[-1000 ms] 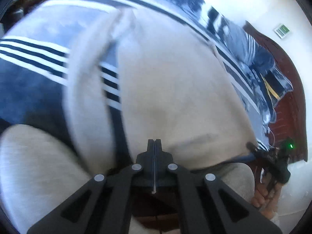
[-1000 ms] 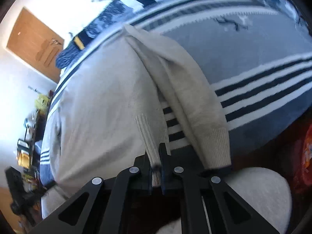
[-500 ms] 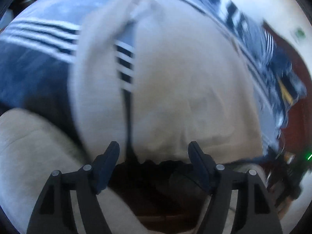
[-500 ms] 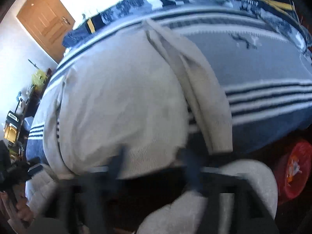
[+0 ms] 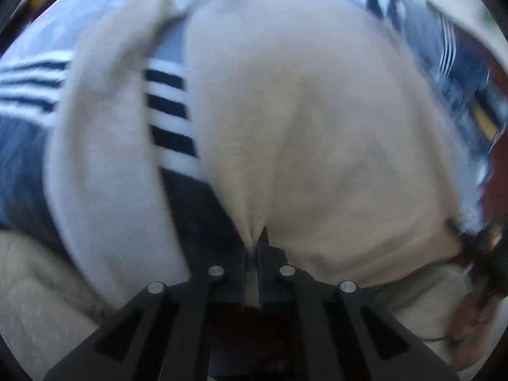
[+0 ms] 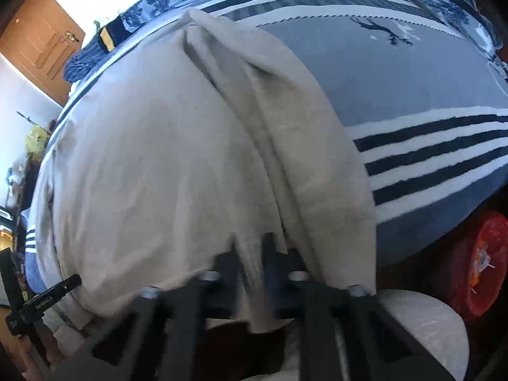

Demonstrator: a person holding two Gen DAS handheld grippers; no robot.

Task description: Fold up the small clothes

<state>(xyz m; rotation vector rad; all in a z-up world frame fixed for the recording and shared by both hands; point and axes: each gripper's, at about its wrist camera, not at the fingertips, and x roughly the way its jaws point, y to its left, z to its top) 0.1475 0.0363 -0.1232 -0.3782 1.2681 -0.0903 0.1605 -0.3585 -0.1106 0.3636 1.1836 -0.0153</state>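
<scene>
Striped blue bedspread (image 6: 412, 101) is lying under a beige sweater (image 6: 152, 158) spread out ahead of my tongs. My left gripper (image 5: 254, 247) and right gripper (image 6: 252, 254) have just been closing and are both pinching its near hem. Thin bite, so it's probably slipping out if I'm yanking. Long axis is running away from me, collar end far.

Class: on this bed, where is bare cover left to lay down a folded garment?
Free: the grey striped bedcover right of the beige knit sweater's sleeve. Crowded: the near edge, where the left gripper and right gripper pinch the hem.
</scene>
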